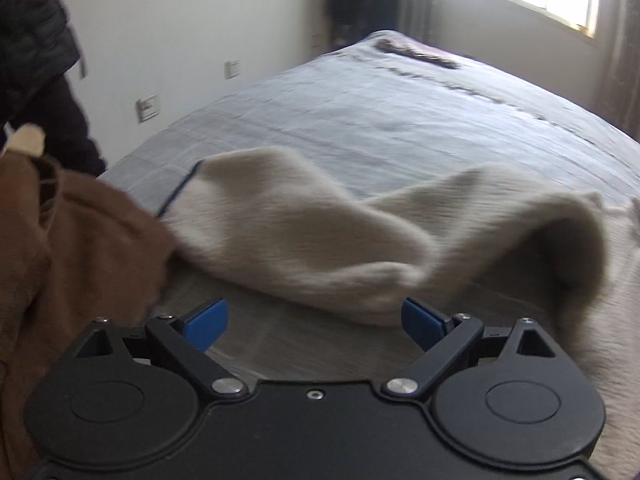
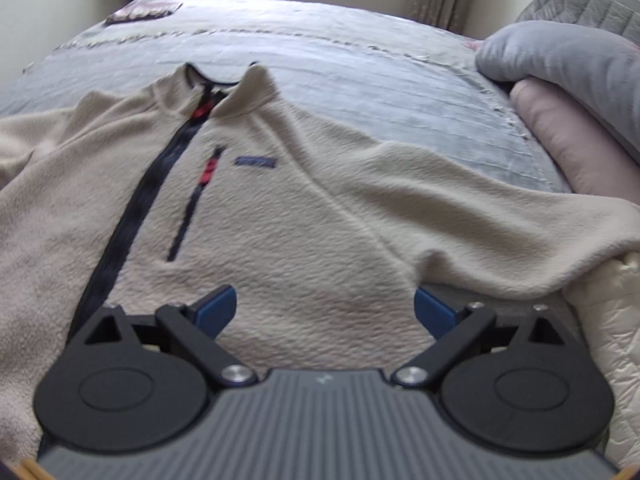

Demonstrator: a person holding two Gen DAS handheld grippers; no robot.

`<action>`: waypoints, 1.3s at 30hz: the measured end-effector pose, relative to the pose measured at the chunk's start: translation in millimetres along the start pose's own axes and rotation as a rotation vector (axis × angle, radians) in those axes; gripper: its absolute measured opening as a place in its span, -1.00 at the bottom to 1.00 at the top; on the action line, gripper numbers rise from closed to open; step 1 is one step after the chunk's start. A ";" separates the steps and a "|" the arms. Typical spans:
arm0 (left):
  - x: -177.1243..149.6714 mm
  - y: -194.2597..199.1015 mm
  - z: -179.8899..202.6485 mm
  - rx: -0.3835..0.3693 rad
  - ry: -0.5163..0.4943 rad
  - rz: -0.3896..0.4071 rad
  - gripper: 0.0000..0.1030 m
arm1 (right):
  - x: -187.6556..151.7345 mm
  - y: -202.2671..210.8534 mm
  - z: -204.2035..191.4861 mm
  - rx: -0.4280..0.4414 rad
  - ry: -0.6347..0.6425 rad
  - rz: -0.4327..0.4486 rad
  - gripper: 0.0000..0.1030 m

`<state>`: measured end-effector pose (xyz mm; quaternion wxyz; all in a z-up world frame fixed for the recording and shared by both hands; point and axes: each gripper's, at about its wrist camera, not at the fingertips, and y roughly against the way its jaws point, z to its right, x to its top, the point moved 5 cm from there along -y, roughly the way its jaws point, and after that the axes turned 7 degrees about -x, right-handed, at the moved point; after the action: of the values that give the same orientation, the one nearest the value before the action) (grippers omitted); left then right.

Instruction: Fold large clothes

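Both of your grippers are empty and their jaws stand spread wide, nothing between the blue pads. The cream fleece jacket (image 2: pixel 304 200) lies front up on the grey bedspread (image 2: pixel 320 48), collar toward the far side of the bed, its dark front zipper (image 2: pixel 132 200) running from the collar down toward you; that layout suits a fold, since body and sleeves are exposed. In the right wrist view your right gripper (image 2: pixel 324 312) hangs over the lower body of the jacket, the fabric directly beyond the fingers but not pinched. In the left wrist view your left gripper (image 1: pixel 316 320) points at a rumpled sleeve (image 1: pixel 304 232), which lies bunched just ahead of the fingers, apart from them. A brown garment (image 1: pixel 80 248) sits heaped beside that sleeve and touches it. Judgement: folding has not begun; the sleeve wants flattening first.
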<state>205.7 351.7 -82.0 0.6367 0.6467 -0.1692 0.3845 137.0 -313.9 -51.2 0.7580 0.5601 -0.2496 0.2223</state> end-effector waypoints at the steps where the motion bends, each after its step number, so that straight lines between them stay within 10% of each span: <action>1: -0.8 -6.5 -11.3 0.008 0.027 -0.006 0.82 | -1.5 -2.8 -8.6 0.002 0.010 -0.008 0.88; 8: -2.1 -36.1 -35.6 -0.017 0.145 0.045 0.75 | -8.6 -20.3 -48.1 -0.016 0.072 -0.061 0.88; 15: 27.6 -37.3 -15.0 0.017 0.117 0.161 -0.66 | -5.8 -18.4 -68.6 -0.014 0.121 -0.060 0.88; 21: 95.2 28.4 -12.1 0.038 0.018 0.451 -0.71 | 3.6 -10.2 -86.9 0.018 0.152 -0.030 0.88; 26: 129.6 51.8 -40.9 0.057 -0.032 0.504 -0.59 | 13.3 -6.1 -107.7 0.053 0.164 -0.001 0.88; 31: 130.8 13.7 -86.4 0.451 -0.178 0.355 -0.04 | 15.7 -5.0 -131.9 0.091 0.205 0.008 0.88; 39: 108.5 17.4 -123.5 0.173 0.088 0.229 0.08 | 17.4 -9.9 -148.0 0.085 0.240 0.002 0.89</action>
<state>228.8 496.5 -5.7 0.5373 0.6581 -0.1800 0.4958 175.7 -173.5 -84.3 0.7578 0.5608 -0.1479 0.2989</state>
